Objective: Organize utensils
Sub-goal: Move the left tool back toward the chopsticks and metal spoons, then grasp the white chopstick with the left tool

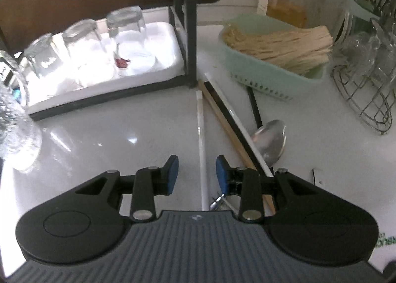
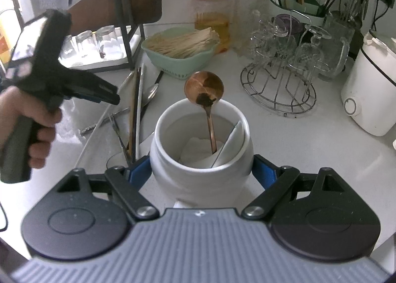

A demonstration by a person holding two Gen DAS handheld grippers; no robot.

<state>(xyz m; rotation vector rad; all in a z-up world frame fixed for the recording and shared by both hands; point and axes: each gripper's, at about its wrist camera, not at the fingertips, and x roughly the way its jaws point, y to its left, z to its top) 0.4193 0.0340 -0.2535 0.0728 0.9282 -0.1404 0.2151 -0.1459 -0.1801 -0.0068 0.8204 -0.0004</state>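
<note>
On the white counter lies a pile of loose utensils: a white chopstick [image 1: 201, 134], a wooden chopstick [image 1: 222, 122], a black one [image 1: 230, 119], a metal spoon [image 1: 269, 142] and a fork [image 1: 217, 202]. My left gripper [image 1: 197, 163] hovers low over them, open, with the white chopstick running between its blue pads [image 1: 173, 171] untouched. My right gripper [image 2: 201, 170] is shut on a white ceramic jar [image 2: 173, 134], which holds a copper spoon [image 2: 205, 90] and a white ceramic spoon [image 2: 235, 144]. In the right wrist view a hand holds the left gripper [image 2: 106, 93] above the pile [image 2: 136, 109].
A green basket [image 1: 259, 77] of wooden sticks stands behind the pile. A black-framed rack with a white tray [image 1: 158, 65] of upturned glasses is at back left, a plastic bottle [image 1: 17, 129] at far left. A wire glass rack [image 2: 279, 85], a red-lidded jar [image 2: 212, 11] and a white appliance [image 2: 371, 90] stand at right.
</note>
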